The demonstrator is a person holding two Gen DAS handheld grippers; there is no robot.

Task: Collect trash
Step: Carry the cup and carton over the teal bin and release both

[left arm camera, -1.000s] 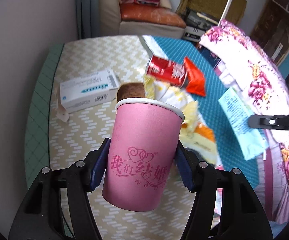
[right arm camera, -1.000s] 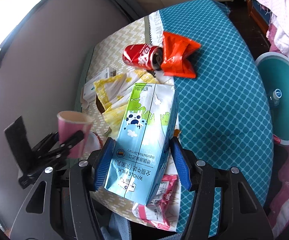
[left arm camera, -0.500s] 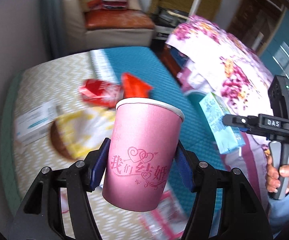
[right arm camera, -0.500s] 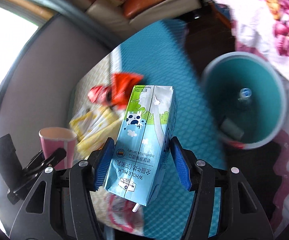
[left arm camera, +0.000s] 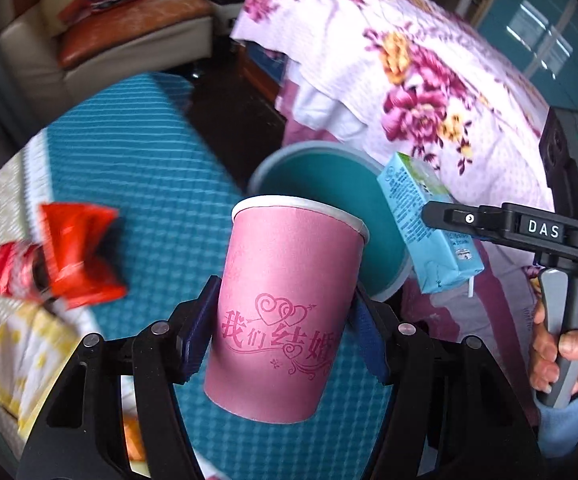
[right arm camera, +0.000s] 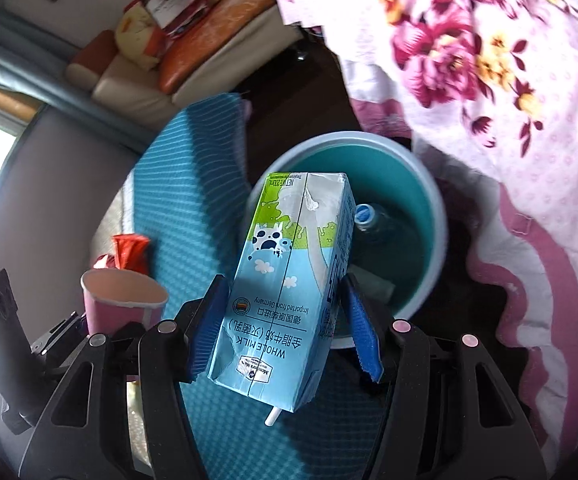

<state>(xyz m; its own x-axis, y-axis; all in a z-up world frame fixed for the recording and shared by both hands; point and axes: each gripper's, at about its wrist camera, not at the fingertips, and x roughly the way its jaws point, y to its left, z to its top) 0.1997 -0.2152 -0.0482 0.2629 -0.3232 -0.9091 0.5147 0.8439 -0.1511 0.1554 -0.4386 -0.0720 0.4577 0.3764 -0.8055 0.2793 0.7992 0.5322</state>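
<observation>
My left gripper (left arm camera: 283, 330) is shut on a pink paper cup (left arm camera: 285, 308) with red script, held upright above the table's right edge. My right gripper (right arm camera: 285, 330) is shut on a blue and green milk carton (right arm camera: 289, 280) with a white straw, held over the teal trash bin (right arm camera: 421, 216). The bin also shows in the left wrist view (left arm camera: 329, 176), behind the cup. A bottle with a blue cap (right arm camera: 365, 214) lies inside the bin. The carton (left arm camera: 425, 220) and the cup (right arm camera: 123, 300) each show in the other gripper's view.
A red crushed can (left arm camera: 9, 268) and an orange wrapper (left arm camera: 77, 252) lie on the teal tablecloth (left arm camera: 129, 152). Yellow wrappers (left arm camera: 21, 360) lie at the lower left. A floral bedspread (left arm camera: 409, 80) hangs right of the bin. A sofa (left arm camera: 109, 40) stands behind.
Both grippers have swung right, away from the table's trash and toward the teal bin. The carton is now over the bin. Both grips are unchanged.
</observation>
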